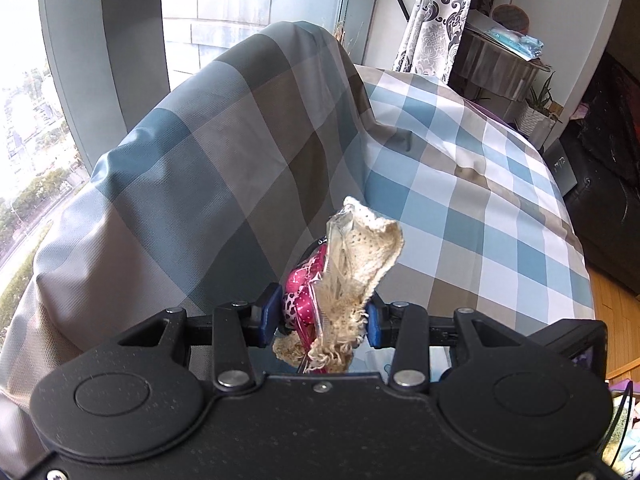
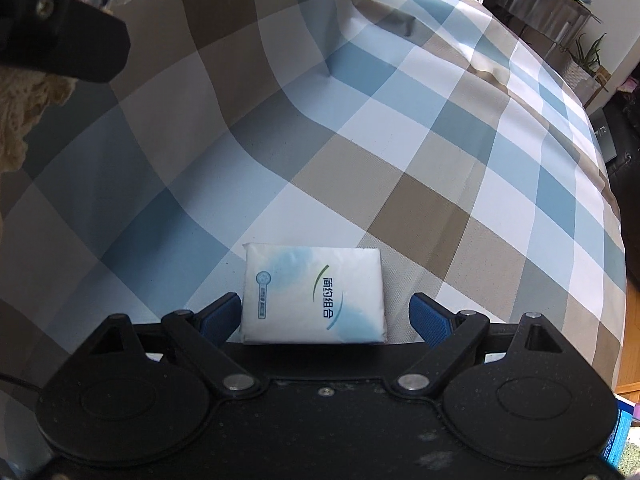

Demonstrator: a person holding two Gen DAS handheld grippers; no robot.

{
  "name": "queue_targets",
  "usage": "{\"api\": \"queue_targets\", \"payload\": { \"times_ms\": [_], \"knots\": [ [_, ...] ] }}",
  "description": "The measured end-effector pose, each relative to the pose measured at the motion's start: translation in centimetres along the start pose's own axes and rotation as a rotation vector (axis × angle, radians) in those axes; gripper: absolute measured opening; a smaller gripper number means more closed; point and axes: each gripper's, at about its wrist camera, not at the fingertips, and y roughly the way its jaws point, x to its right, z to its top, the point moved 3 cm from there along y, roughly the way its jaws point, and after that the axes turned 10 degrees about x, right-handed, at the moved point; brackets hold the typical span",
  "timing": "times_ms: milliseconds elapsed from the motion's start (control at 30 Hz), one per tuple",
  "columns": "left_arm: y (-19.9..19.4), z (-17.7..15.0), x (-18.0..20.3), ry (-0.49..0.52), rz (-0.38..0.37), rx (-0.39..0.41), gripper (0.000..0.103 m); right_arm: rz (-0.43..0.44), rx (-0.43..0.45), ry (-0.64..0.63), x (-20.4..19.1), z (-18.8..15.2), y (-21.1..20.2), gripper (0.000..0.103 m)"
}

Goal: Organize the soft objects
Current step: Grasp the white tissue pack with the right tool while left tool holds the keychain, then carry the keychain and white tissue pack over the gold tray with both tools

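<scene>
My left gripper (image 1: 322, 312) is shut on a clear bag holding cream crochet lace and pink ribbon (image 1: 352, 264), lifted above the checked cover (image 1: 460, 200). In the right wrist view, a white and blue tissue pack (image 2: 314, 294) lies flat on the checked cover (image 2: 400, 140). My right gripper (image 2: 326, 312) is open with one blue finger (image 2: 222, 312) on each side of the pack, the left finger touching or nearly touching it. The left gripper and its lace also show at the upper left of that view (image 2: 60, 40).
The cover rises into a tall draped hump (image 1: 208, 128) against the window (image 1: 24, 120) at left. A patterned curtain (image 1: 440, 12), a round side table (image 1: 496, 60) and a potted plant (image 1: 540, 108) stand at the far right. A dark sofa (image 1: 608, 200) lies beyond the bed's right edge.
</scene>
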Motion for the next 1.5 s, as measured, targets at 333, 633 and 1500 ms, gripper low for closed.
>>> {"api": "queue_targets", "payload": {
  "times_ms": [333, 633, 1500],
  "knots": [
    [-0.5, 0.2, -0.1, -0.014, -0.010, 0.013, 0.042, 0.038, -0.020, 0.050, 0.0, -0.1, 0.0, 0.073],
    [-3.0, 1.1, 0.4, -0.017, -0.046, 0.069, 0.042, -0.006, 0.131, 0.151, 4.3, 1.5, -5.0, 0.073],
    [-7.6, -4.2, 11.9, 0.237, -0.305, 0.004, 0.042, -0.430, 0.414, 0.476, 21.4, -14.3, -32.3, 0.073]
  ]
}}
